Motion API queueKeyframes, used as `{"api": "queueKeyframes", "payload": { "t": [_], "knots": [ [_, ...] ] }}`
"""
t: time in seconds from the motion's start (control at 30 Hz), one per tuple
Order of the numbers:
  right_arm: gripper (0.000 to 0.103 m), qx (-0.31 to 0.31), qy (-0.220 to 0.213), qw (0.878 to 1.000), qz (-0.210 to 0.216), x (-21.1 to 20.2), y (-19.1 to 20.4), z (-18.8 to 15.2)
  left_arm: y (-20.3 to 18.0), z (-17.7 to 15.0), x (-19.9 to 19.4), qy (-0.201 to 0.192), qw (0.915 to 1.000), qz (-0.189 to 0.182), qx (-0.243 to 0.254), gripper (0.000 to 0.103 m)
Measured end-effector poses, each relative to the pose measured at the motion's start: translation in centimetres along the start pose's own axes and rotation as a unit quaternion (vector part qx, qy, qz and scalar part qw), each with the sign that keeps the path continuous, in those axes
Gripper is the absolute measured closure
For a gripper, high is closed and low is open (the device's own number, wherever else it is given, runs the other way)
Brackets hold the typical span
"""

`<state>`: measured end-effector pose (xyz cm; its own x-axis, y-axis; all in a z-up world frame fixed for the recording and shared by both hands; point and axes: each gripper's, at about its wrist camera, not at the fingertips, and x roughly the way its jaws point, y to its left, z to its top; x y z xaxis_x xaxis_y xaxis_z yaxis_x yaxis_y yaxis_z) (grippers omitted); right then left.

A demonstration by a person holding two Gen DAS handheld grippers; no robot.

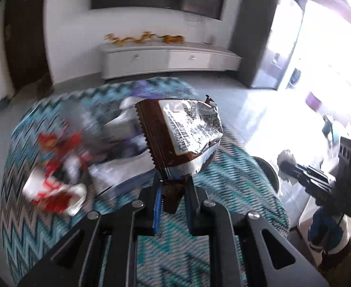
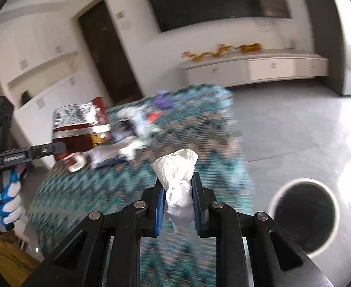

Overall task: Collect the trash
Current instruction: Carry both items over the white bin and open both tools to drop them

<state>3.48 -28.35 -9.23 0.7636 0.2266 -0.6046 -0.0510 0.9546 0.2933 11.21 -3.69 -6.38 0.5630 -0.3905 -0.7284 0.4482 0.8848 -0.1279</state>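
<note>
In the left wrist view my left gripper [image 1: 173,186] is shut on the bottom edge of a brown and silver snack wrapper [image 1: 182,131], held up above the table. In the right wrist view my right gripper [image 2: 177,189] is shut on a crumpled white tissue [image 2: 177,179] that sticks up between its blue pads. The right wrist view also has the left gripper [image 2: 63,147] at the left with the wrapper [image 2: 79,124]. At the right edge of the left wrist view, the right gripper [image 1: 286,166] carries the tissue [image 1: 285,156].
A table under a teal zigzag cloth [image 2: 103,191] bears more litter: red and white wrappers [image 1: 53,186], a silver packet [image 1: 118,174], something purple [image 2: 162,101]. A round dark bin [image 2: 304,215] stands on the floor at the right. A gloved hand [image 2: 8,198] holds the left gripper.
</note>
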Motion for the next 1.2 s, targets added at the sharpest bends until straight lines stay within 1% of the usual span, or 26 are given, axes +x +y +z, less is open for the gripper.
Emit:
{"api": "queueKeyframes", "payload": {
  "t": [0.1,0.2,0.33,0.47,0.57,0.63,0.7,0.77,0.8,0.87,0.93,1.0,1.1,1.2],
  "knots": [
    [0.083,0.033,-0.010,0.999,-0.033,-1.3,-3.7,-0.5,-3.7,1.5,1.6,0.008,0.9989,-0.016,0.043,0.088],
    [0.082,0.062,-0.013,0.996,-0.064,-2.2,-7.2,-1.1,-7.8,3.0,4.2,0.024,0.9961,-0.034,0.079,0.088],
    [0.081,0.094,-0.006,0.991,-0.100,-2.4,-11.6,-2.5,-12.6,4.5,7.9,0.050,0.9921,-0.058,0.099,0.088],
    [0.079,0.125,0.011,0.984,-0.130,-1.4,-16.0,-3.5,-17.3,5.7,11.9,0.079,0.9868,-0.077,0.119,0.087],
    [0.077,0.150,0.027,0.977,-0.150,-0.2,-19.2,-4.5,-20.8,5.9,15.2,0.103,0.9825,-0.079,0.133,0.087],
    [0.075,0.165,0.033,0.974,-0.154,0.5,-20.6,-5.0,-22.8,6.1,17.6,0.124,0.9790,-0.081,0.140,0.087],
    [0.075,0.176,0.043,0.970,-0.162,1.4,-22.2,-5.5,-24.2,6.1,19.5,0.137,0.9778,-0.080,0.136,0.086],
    [0.074,0.188,0.053,0.966,-0.170,2.2,-23.7,-6.2,-25.5,6.2,21.8,0.157,0.9751,-0.090,0.128,0.086],
    [0.072,0.193,0.056,0.964,-0.172,2.5,-24.2,-6.4,-26.0,6.3,22.9,0.167,0.9736,-0.095,0.123,0.086],
    [0.059,0.201,0.062,0.960,-0.183,3.0,-25.1,-6.9,-27.1,6.1,24.9,0.186,0.9697,-0.106,0.118,0.083],
    [0.049,0.212,0.065,0.956,-0.191,3.1,-25.9,-7.5,-28.1,5.7,26.1,0.198,0.9672,-0.107,0.118,0.073],
    [0.048,0.222,0.065,0.953,-0.196,2.7,-26.5,-8.1,-28.5,5.5,26.4,0.203,0.9659,-0.113,0.114,0.065],
    [0.045,0.232,0.061,0.951,-0.196,1.9,-26.6,-8.7,-28.7,5.4,25.8,0.195,0.9667,-0.126,0.108,0.064],
    [0.045,0.233,0.055,0.951,-0.195,1.2,-26.3,-8.8,-28.3,5.5,24.6,0.174,0.9712,-0.122,0.108,0.064]
  ]
}}
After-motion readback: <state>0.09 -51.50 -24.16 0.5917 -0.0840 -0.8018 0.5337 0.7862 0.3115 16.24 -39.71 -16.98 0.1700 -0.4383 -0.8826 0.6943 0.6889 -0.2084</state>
